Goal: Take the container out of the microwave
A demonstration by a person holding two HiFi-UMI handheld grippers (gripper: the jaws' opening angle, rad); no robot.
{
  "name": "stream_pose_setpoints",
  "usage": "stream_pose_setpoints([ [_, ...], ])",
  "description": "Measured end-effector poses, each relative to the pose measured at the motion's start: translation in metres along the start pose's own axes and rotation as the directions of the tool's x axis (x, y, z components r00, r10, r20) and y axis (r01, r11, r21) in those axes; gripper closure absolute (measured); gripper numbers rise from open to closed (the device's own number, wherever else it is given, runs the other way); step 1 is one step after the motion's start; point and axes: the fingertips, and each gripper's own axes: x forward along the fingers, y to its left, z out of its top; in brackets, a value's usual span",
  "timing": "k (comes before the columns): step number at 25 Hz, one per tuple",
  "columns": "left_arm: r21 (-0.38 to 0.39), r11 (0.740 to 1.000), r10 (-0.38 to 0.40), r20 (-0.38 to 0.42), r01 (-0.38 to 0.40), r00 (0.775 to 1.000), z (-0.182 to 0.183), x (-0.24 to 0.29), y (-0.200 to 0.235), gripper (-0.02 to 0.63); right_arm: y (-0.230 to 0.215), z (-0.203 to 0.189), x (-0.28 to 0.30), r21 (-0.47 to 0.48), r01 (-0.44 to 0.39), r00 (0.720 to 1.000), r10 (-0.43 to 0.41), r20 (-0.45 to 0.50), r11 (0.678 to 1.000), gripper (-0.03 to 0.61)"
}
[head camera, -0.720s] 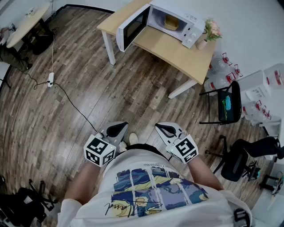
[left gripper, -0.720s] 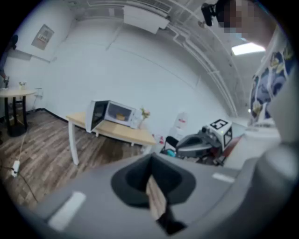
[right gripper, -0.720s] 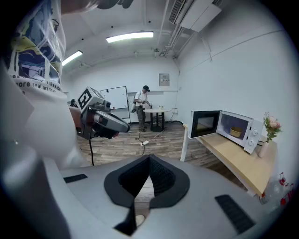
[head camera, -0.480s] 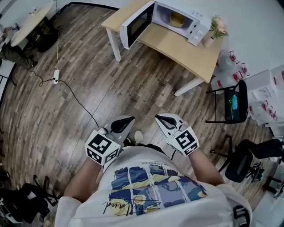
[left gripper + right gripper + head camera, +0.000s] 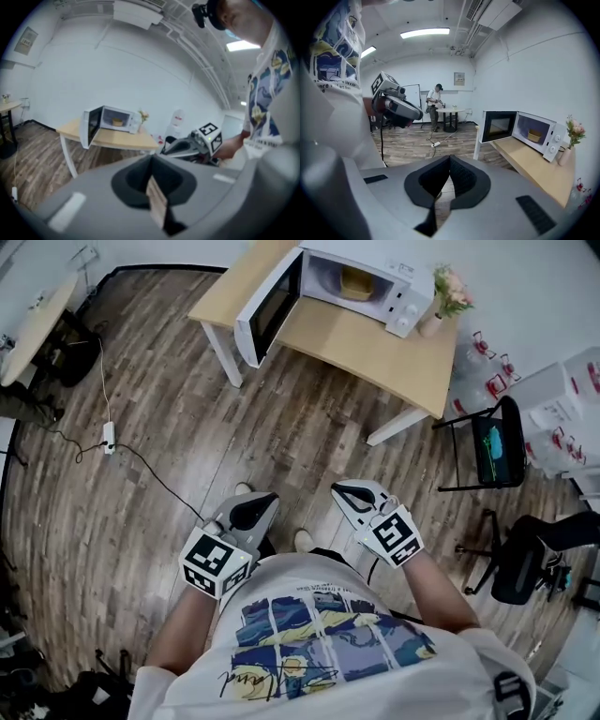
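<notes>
Wood floor [image 5: 281,437] btwn person & table [image 5: 375,348] lies open, a straight way fwd. Cable [image 5: 155,474] + power strip [image 5: 109,436] lie on the floor at left, off that line. Microwave [image 5: 403,287] door [image 5: 267,306] is swung wide to the left; cavity mouth unblocked, 1 container [image 5: 356,282] inside w/ room around it. Flower vase [image 5: 436,310] stands just beside the microwave's right end. Black chair [image 5: 492,451] stands right of the table. L gripper [image 5: 265,501] & R gripper [image 5: 341,491], jaws together w/ nothing btwn them, sit near the torso, well apart from the table.
</notes>
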Motion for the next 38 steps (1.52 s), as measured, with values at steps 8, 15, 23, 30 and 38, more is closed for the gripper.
stream_pose_setpoints([
  [8, 0.061, 0.997, -0.055, 0.049, 0.052, 0.997, 0.059, -0.015, 0.125, 0.583, -0.064, 0.073, 0.089, -0.036, 0.138, 0.989, -0.140, -0.040, 0.990, 0.546],
  [15, 0.113, 0.990, -0.081, 0.015, 0.079, 0.997, 0.077, -0.033, 0.216, 0.582, -0.130, 0.098, 0.140, -0.145, 0.277, 0.946, -0.296, -0.131, 0.950, 0.548],
  [23, 0.074, 0.995, -0.078, 0.062, 0.073, 0.995, 0.113, -0.002, 0.264, 0.589, -0.255, 0.087, 0.165, -0.312, 0.337, 0.868, -0.421, -0.264, 0.888, 0.552],
  [30, 0.091, 0.996, -0.014, 0.076, 0.007, 0.997, 0.172, 0.050, 0.298, 0.591, -0.399, 0.074, 0.192, -0.473, 0.360, 0.791, -0.532, -0.302, 0.804, 0.554],
  [38, 0.063, 0.995, 0.074, 0.088, -0.080, 0.993, 0.216, 0.102, 0.329, 0.591, -0.523, 0.050, 0.217, -0.548, 0.417, 0.701, -0.641, -0.314, 0.725, 0.555],
])
